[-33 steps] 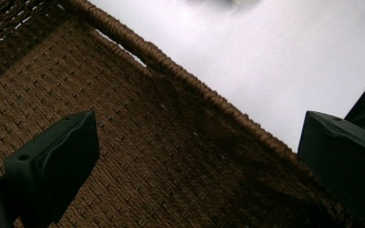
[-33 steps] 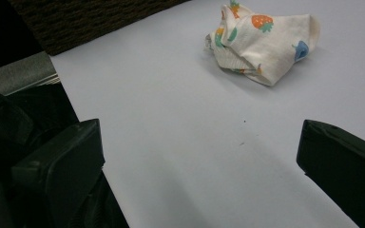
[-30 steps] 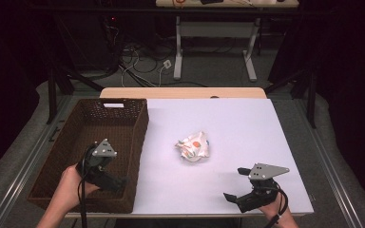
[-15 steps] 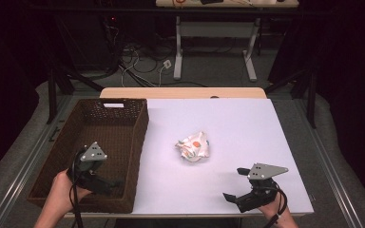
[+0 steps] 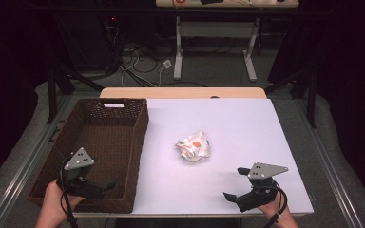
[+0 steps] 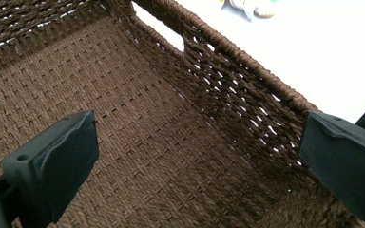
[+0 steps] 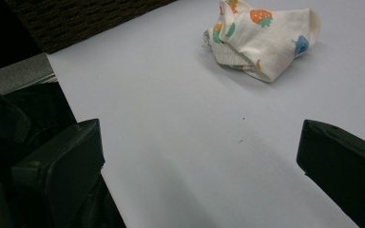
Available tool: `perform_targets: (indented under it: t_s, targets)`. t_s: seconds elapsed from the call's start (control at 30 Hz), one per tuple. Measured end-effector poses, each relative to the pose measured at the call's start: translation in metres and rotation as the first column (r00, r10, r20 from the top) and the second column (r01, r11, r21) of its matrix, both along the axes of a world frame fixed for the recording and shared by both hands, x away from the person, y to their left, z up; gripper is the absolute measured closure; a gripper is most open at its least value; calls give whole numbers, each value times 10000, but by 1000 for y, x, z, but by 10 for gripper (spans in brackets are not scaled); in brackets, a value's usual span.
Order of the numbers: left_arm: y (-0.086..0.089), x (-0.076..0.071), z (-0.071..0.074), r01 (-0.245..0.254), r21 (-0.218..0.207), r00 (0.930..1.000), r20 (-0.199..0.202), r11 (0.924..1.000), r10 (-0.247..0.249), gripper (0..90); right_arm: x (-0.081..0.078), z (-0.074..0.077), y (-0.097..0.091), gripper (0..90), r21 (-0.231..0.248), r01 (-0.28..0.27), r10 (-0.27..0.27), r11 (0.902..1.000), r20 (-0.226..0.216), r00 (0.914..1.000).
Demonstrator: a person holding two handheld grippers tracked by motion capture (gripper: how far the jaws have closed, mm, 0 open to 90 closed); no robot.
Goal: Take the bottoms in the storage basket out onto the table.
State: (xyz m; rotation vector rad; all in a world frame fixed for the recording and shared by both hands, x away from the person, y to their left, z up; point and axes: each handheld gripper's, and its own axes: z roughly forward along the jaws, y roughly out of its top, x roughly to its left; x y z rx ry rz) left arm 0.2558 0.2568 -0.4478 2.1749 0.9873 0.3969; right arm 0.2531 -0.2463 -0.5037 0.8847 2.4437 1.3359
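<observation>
A crumpled white cloth (image 5: 193, 147) printed with small coloured fruit lies on the white table top, right of a brown woven basket (image 5: 140, 142). My left gripper (image 5: 102, 186) hovers open inside the basket's near end, pointing toward its right wall. In the left gripper view the open left gripper (image 6: 197, 161) frames the basket wall (image 6: 247, 85), with nothing between its jaws and the cloth (image 6: 249, 4) at the top edge. My right gripper (image 5: 234, 183) is open near the table's front right. The right gripper view has the empty right gripper (image 7: 199, 166) aimed at the cloth (image 7: 266, 40) farther off.
The white table top (image 5: 247, 128) has bare surface all around the cloth. The basket holds nothing that I can see. A pale desk frame (image 5: 214, 47) and cables stand on the floor beyond the table. The table's front edge runs close under both hands.
My left gripper has drawn back to the left and nearer the basket's front corner. The right gripper and the cloth have stayed where they were.
</observation>
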Motion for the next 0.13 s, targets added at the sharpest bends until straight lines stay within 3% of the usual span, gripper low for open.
perform_targets:
  t_s: [0.13]
  targets:
    - [4,-6,-3,-162,-342,9994,298,9993,172,0,1,-1,-1,11,-37,30,-30,10000,-72,10000]
